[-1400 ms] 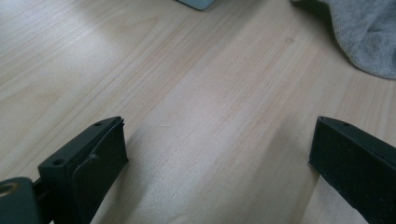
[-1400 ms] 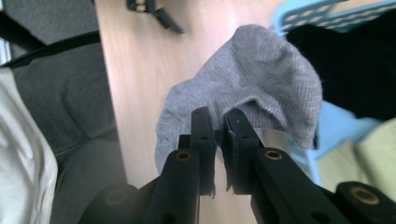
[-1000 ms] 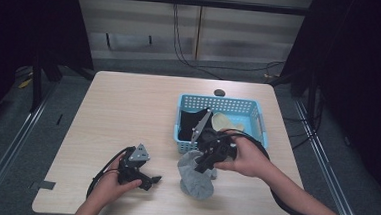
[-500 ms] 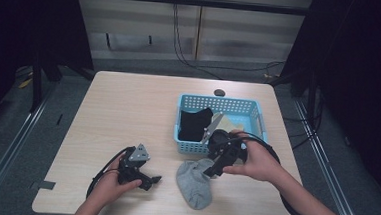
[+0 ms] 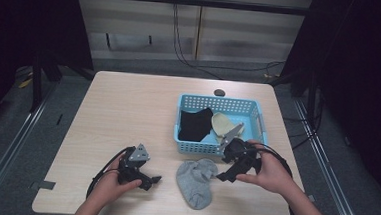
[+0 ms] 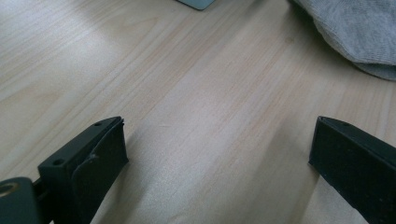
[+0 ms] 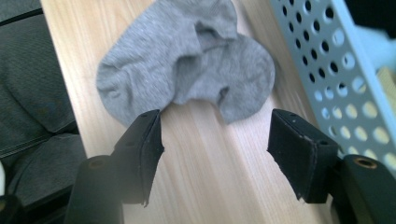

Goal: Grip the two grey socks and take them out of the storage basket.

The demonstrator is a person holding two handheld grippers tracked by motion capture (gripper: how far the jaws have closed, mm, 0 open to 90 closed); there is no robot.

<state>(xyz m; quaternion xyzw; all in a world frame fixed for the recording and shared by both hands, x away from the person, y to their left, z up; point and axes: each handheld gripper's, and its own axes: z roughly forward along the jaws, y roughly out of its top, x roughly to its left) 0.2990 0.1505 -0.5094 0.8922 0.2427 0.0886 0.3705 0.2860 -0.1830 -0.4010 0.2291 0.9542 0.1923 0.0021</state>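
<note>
A grey sock (image 5: 196, 182) lies crumpled on the wooden table, just in front of a blue basket (image 5: 202, 148). My right gripper (image 5: 223, 175) hovers at the sock's right edge. Its jaws have just been opening and stand apart with bare table between them. In the right gripper view the grey sock (image 7: 187, 60) lies just beyond my right gripper (image 7: 215, 149), and the basket wall (image 7: 336, 70) runs along the right. My left gripper (image 5: 150, 178) rests open on the table left of the sock. The left gripper (image 6: 219, 149) has bare wood between its jaws, with the sock (image 6: 359, 28) at top right.
Inside the basket lie a black cloth (image 5: 196, 124) and a beige sock (image 5: 222, 124). A small dark round object (image 5: 219, 93) sits on the table behind the basket. Cables trail from both grippers. The table's near edge is close behind both hands.
The right gripper let go of the grey sock, which now lies flat on the table. The right hand drew back to the right and lower. The left hand stayed still.
</note>
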